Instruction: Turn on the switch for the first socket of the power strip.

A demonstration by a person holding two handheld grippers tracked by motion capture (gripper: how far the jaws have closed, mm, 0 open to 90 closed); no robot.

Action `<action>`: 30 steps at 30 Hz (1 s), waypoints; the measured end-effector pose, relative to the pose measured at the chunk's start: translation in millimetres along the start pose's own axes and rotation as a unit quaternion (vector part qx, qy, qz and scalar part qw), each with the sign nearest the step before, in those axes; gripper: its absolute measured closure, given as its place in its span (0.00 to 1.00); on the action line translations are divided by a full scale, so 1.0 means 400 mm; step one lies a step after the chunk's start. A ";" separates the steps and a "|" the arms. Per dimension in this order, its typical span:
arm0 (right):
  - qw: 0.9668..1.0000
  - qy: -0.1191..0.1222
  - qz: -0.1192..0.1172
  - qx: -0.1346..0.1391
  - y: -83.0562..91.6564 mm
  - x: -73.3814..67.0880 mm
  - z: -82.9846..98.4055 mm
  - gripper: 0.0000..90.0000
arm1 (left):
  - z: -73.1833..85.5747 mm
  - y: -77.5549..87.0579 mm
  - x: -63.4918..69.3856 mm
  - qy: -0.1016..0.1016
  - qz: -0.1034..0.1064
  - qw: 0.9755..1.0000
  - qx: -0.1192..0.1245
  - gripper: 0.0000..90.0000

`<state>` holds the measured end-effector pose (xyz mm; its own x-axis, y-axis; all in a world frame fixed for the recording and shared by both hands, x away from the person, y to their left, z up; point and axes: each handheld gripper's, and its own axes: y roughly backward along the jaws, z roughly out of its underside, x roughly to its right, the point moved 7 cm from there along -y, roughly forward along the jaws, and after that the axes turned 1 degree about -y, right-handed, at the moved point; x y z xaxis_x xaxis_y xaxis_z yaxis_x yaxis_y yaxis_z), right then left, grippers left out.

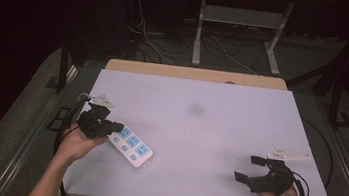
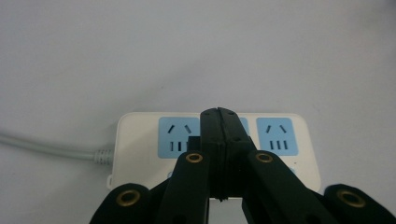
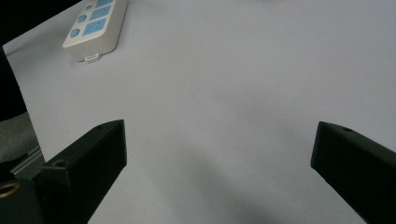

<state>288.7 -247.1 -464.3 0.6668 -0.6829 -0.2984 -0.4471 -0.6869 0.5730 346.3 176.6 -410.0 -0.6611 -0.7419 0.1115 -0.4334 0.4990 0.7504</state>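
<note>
A white power strip point(image 1: 131, 146) with blue sockets lies flat on the white table point(image 1: 208, 132) at the left front. My left gripper point(image 1: 117, 127) is shut, its tips resting over the strip's near-left end. In the left gripper view the closed jaws of my left gripper point(image 2: 219, 116) cover the middle socket of the power strip point(image 2: 140, 135), and its grey cable point(image 2: 46, 147) runs off to the left. My right gripper point(image 1: 248, 168) stands open and empty at the right front, far from the strip. My right gripper point(image 3: 219, 135) faces bare table, with the power strip point(image 3: 95, 23) far off.
A faint dark smudge point(image 1: 195, 109) marks the table's middle. A wooden strip point(image 1: 195, 74) borders the far edge. Beyond it, a desk frame point(image 1: 241, 30) and loose cables point(image 1: 149, 39) sit on the grey floor.
</note>
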 end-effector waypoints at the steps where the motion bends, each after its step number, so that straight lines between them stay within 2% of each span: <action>1: 1.000 0.000 0.000 0.001 0.000 0.000 0.000 0.03 | 0.002 0.003 0.005 -0.002 0.001 1.000 0.004 0.96; 5: 1.000 0.000 0.000 0.001 -0.001 -0.001 0.000 0.03 | 0.010 0.015 0.024 0.006 0.008 0.999 0.031 0.90; 9: 1.000 0.000 0.000 0.000 -0.002 -0.001 0.000 0.04 | 0.019 0.029 0.040 0.013 0.016 0.998 0.066 0.81; 13: 1.000 0.001 -0.001 -0.002 -0.003 -0.003 0.000 0.03 | 0.030 0.034 0.059 0.010 0.024 0.997 0.078 0.68; 15: 1.000 0.000 -0.001 -0.003 -0.005 -0.003 0.000 0.03 | 0.034 0.033 0.068 0.012 0.026 0.996 0.084 0.56; 17: 1.000 0.001 -0.001 -0.004 -0.006 -0.003 0.001 0.04 | 0.040 0.032 0.077 0.012 0.036 0.995 0.092 0.43; 18: 1.000 0.000 -0.001 -0.005 -0.006 -0.004 0.001 0.04 | 0.043 0.030 0.081 0.013 0.041 0.995 0.095 0.34; 20: 1.000 0.000 -0.001 -0.005 -0.007 -0.005 0.001 0.04 | 0.051 0.024 0.089 0.017 0.048 0.994 0.097 0.23; 23: 1.000 0.001 -0.002 -0.004 -0.008 -0.005 0.001 0.04 | 0.066 0.012 0.098 0.018 0.048 0.994 0.092 0.08; 26: 1.000 0.002 -0.002 -0.004 -0.009 -0.006 0.001 0.03 | 0.076 0.003 0.103 0.020 0.046 0.994 0.093 0.00; 30: 1.000 0.002 -0.002 -0.006 -0.009 -0.006 0.001 0.03 | 0.088 -0.003 0.111 0.019 0.046 0.993 0.109 0.00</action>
<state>288.5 -243.0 -466.2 0.6712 -0.6791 -0.2970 -0.4379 -0.6866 0.5804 296.1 158.8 -428.7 -0.6818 -0.7032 0.2016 -0.4969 0.6474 0.5779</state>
